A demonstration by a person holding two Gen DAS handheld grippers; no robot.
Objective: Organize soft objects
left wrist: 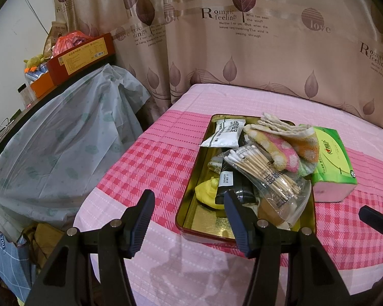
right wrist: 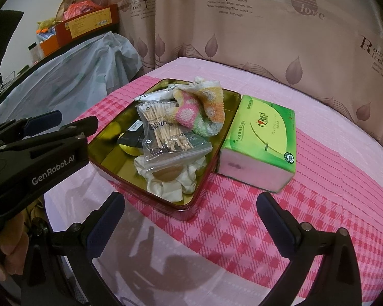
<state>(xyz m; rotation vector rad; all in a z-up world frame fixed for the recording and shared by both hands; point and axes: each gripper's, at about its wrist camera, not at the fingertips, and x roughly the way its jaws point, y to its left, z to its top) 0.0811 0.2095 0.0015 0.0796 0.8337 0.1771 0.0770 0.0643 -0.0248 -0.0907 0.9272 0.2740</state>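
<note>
A red-rimmed tin with a gold inside [left wrist: 204,219] [right wrist: 107,148] lies on the pink checked cloth. In it are fuzzy pastel socks [left wrist: 286,148] [right wrist: 199,112], a zip bag of cotton swabs [left wrist: 265,173] [right wrist: 166,132], a white packet [left wrist: 222,132], a yellow soft thing [left wrist: 205,191], a black item [left wrist: 232,186] and a white cloth [right wrist: 166,188]. A green tissue pack [left wrist: 332,163] [right wrist: 260,137] sits right of the tin. My left gripper [left wrist: 189,216] [right wrist: 74,121] is open at the tin's near left corner. My right gripper [right wrist: 191,216] is open just before the tin, holding nothing.
A leaf-print curtain [left wrist: 242,51] hangs behind the pink cloth [right wrist: 242,229]. At the left, a plastic-draped piece of furniture [left wrist: 63,140] carries a red box [left wrist: 81,58] and other clutter. A hand [right wrist: 10,242] holds the left gripper at the lower left.
</note>
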